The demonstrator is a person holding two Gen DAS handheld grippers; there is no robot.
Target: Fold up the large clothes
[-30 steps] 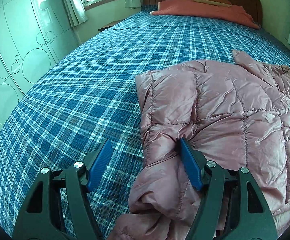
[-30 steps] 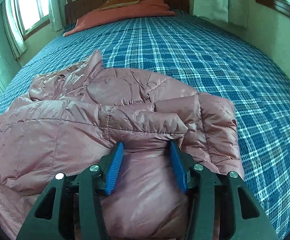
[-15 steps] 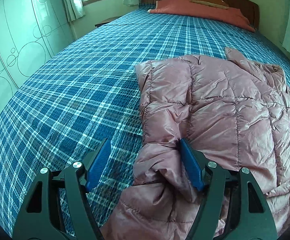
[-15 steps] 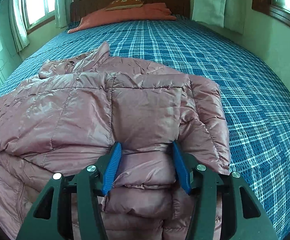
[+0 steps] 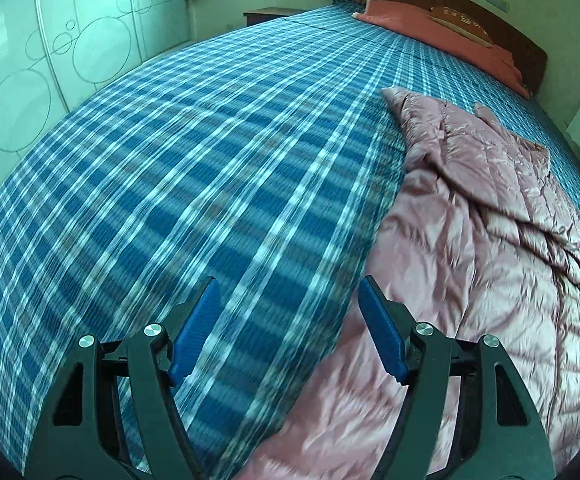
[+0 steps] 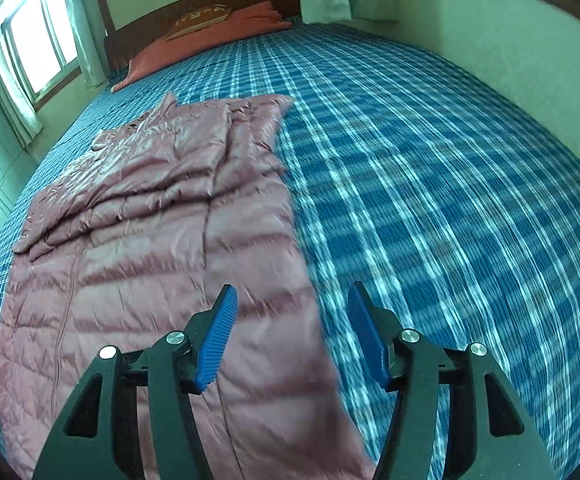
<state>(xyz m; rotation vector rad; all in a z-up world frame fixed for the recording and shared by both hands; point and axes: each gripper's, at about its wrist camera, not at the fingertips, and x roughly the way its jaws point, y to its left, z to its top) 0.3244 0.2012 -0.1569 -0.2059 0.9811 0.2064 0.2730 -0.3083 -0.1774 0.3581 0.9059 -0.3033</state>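
Observation:
A pink quilted down jacket [image 5: 481,248] lies spread lengthwise on the blue plaid bed [image 5: 194,168], its sleeves folded in over the body. It also shows in the right wrist view [image 6: 162,248]. My left gripper [image 5: 288,300] is open and empty above the jacket's left edge, its right finger over the fabric. My right gripper [image 6: 291,308] is open and empty above the jacket's right edge. Both views are motion-blurred.
An orange pillow and folded blanket [image 5: 429,24] lie at the wooden headboard [image 6: 210,4]. A frosted wardrobe [image 5: 30,64] stands left of the bed, a wall [image 6: 509,52] runs along its right side, and a window [image 6: 38,48] is behind it.
Both grippers let go of the jacket and pulled back and outward toward its side edges. The jacket, bunched a second ago, now lies flat and long with sleeves folded in.

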